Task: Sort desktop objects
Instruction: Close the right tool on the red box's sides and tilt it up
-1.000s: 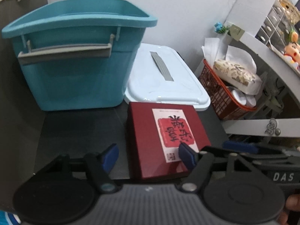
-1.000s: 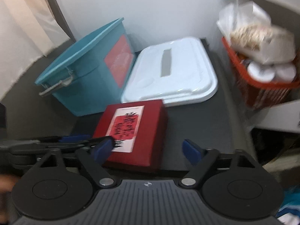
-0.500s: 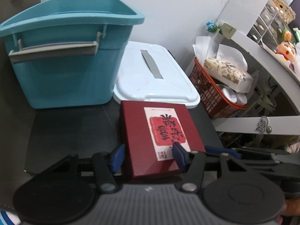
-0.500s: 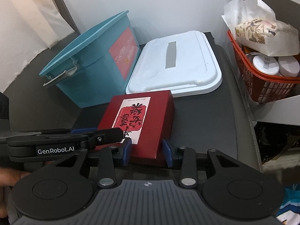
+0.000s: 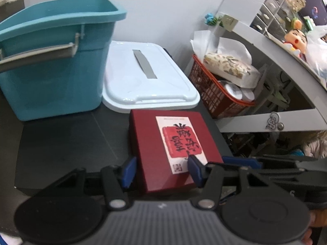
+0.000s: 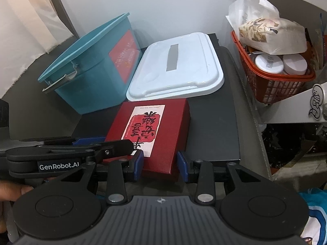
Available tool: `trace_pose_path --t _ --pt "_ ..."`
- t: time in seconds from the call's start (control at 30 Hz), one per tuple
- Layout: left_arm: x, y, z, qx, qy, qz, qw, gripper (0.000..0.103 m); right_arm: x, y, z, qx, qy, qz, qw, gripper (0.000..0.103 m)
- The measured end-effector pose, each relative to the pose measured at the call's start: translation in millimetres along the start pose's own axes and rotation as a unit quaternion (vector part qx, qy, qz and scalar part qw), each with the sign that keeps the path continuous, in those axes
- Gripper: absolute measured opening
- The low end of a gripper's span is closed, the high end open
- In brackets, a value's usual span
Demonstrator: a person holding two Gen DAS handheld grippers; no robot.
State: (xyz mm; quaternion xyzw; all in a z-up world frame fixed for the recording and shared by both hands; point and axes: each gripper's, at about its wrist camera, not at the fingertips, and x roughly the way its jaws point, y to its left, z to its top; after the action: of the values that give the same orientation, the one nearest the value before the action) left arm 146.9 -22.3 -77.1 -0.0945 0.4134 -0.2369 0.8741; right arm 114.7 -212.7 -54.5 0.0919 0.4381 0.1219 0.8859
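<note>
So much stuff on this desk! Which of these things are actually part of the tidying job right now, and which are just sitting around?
In the job:
red box, with the left gripper and the right gripper each closed on its near end
teal bin, open, a likely destination
white lid, lying flat beside the bin

Just lying about:
red basket of jars and a bag
cartoon figurine

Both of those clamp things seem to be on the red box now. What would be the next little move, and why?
Probably a small, level lift together. The left tool and the right tool each have their blue pads at the near end of the red box, which looks to be still lying on the dark desk. The open teal bin stands just behind it, a likely place for it.
</note>
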Motion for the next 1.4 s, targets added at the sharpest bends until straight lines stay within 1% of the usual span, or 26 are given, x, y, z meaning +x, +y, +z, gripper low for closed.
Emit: trace_pose_path --t 0.27,0.47,0.5,0.53,0.7,0.9,0.97,1.07,1.2,1.4 --pt "0.9 -6.8 -2.9 0.006 0.004 -0.01 0.9999 0.058 -8.1 -3.2 -5.2 0.004 0.003 -0.006 1.0 0.043" --pt "-1.9 -8.1 -4.3 0.006 0.001 -0.011 0.9999 0.053 -7.8 -6.9 -6.8 0.025 0.007 0.007 1.0 0.055" --pt "-2.9 -7.6 -4.2 0.003 0.0 -0.011 0.9999 0.051 -6.3 -7.7 -7.2 0.03 0.01 0.009 0.999 0.061" --pt "-3.3 -6.5 -3.7 0.0 -0.002 -0.011 0.9999 0.049 -5.0 -8.7 -7.4 0.036 0.012 0.011 0.999 0.064" --pt "-3.3 -2.6 -1.7 -0.012 -0.003 -0.013 0.9998 0.047 1.1 -13.9 -6.9 0.064 0.023 0.027 0.997 0.069" --pt "-3.4 -0.4 -1.1 -0.021 0.001 -0.022 0.9995 0.047 9.7 -21.8 -7.9 0.104 0.037 0.044 0.993 0.071" --pt "0.9 -4.1 0.5 -0.024 0.002 -0.016 0.9996 0.046 13.4 -25.8 -8.3 0.121 0.041 0.05 0.991 0.074" --pt "0.3 -3.1 0.1 -0.027 0.004 -0.017 0.9995 0.046 19.6 -33.1 -8.9 0.154 0.047 0.062 0.985 0.077" --pt "0.4 -4.4 -0.3 -0.029 0.004 -0.018 0.9994 0.046 27.6 -44.2 -10.8 0.204 0.055 0.081 0.974 0.08" --pt "3.6 -4.9 1.6 -0.026 0.008 -0.021 0.9994 0.046 35.4 -55.5 -13.7 0.25 0.057 0.092 0.962 0.086"
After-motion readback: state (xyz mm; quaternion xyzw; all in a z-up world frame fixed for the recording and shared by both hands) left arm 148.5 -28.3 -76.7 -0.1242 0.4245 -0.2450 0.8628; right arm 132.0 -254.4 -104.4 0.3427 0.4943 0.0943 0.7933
